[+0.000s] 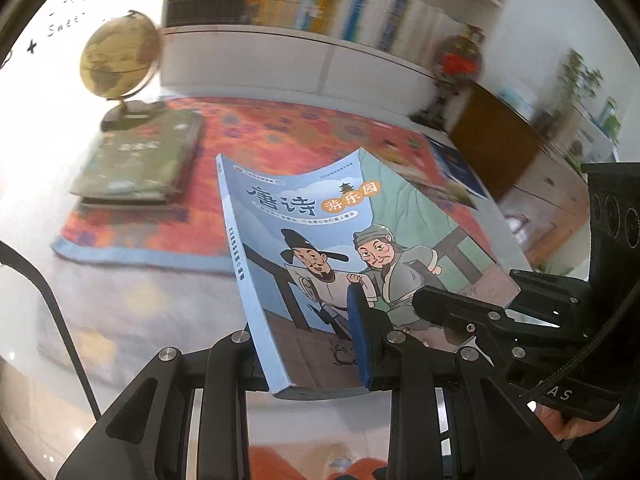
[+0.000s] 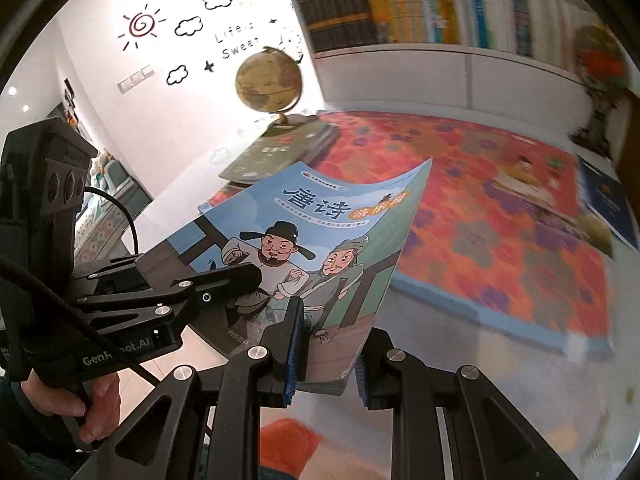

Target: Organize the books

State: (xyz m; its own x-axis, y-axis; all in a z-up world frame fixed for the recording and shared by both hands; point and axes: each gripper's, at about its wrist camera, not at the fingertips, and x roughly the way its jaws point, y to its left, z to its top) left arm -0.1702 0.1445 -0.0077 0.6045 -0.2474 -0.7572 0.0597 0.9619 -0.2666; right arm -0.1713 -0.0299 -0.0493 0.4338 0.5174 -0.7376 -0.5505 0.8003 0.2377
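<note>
Left gripper [image 1: 316, 344]: clamped on the bottom edge of the blue book [image 1: 320, 248], near its spine corner; jaws narrow, only the book's thickness between them. Blue pad [image 1: 357, 332] lies flat on the cover.
Right gripper [image 2: 326, 356]: clamped on the same book [image 2: 304, 248], at its bottom edge toward the other corner; jaws as narrow as the book allows.
Book: held off the table by both grippers, cover toward the cameras, top edge tilted away toward 12 o'clock, cover slightly bowed.
Hand [image 2: 96, 404]: grips the left gripper's handle, at 8 o'clock in the right view.
Mat [image 1: 256, 148]: orange, flowered, behind the book.
Green books [image 1: 140, 160]: stacked on the mat's corner, 10 o'clock of the held book.
Globe [image 1: 116, 60]: just behind the green stack.
Shelf [image 2: 440, 12]: rows of books at 12 o'clock, blurred.
</note>
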